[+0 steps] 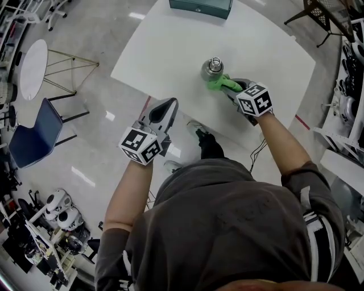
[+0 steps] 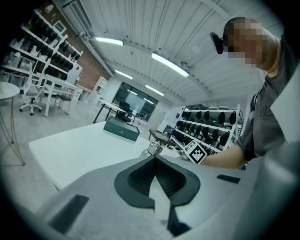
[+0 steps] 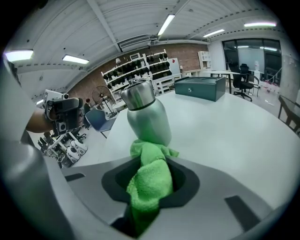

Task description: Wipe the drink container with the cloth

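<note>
White rectangular table [image 1: 170, 51] stands on a pale glossy floor. At its near edge hangs the left gripper [image 1: 169, 104], well apart from everything on the table. The left gripper view shows its ribbed pads pressed together with nothing between them, which the head view does not show.

Further in, the right gripper [image 1: 226, 84] pinches a bright green terry cloth [image 3: 150, 180]. The right gripper view shows the cloth bunched thickly between the jaws, its front fold touching the lower side of a brushed stainless-steel drink bottle [image 3: 146, 119]. From the head view only a narrow green strip shows, against the bottle's near side. The bottle stands upright toward the table's middle, its lid topped by a loop handle.

The cloth hides the bottle's base in the right gripper view, and in the left gripper view only its cap rises above the jaws. A dark green flat box [image 1: 200, 7] at the far edge is cut off by the head view's top.
</note>
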`<state>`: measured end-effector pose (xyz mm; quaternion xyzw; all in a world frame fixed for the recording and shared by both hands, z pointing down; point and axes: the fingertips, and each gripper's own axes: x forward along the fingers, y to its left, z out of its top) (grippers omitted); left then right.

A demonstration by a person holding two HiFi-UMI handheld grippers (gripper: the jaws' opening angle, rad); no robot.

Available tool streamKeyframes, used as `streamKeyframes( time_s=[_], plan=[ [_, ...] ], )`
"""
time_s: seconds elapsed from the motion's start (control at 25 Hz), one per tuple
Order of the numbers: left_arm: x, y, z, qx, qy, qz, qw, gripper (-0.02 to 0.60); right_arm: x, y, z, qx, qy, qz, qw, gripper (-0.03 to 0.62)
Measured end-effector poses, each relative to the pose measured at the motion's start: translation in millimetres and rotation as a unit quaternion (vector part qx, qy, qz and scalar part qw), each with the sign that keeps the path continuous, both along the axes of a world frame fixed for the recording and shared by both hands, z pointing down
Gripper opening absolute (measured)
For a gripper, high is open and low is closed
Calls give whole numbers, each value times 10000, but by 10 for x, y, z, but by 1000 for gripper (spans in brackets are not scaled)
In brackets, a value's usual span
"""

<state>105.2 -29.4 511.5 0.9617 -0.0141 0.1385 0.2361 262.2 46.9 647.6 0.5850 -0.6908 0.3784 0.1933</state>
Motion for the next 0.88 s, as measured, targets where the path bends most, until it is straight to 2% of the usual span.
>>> streamKeyframes(
  time_s=[0.2,0.6,0.88],
  plan=[
    [157,-1,2,-12,7,111,9999,5,57,23,-157,171,-83,4,9998,80],
    [586,-36,-140,47,191,280,9994,5,493,91,-961,907,-55,332,9953,80],
    [831,-34,-143,92,129,287,9995,5,544,36,-760,745,-62,120,9971,80]
  ],
)
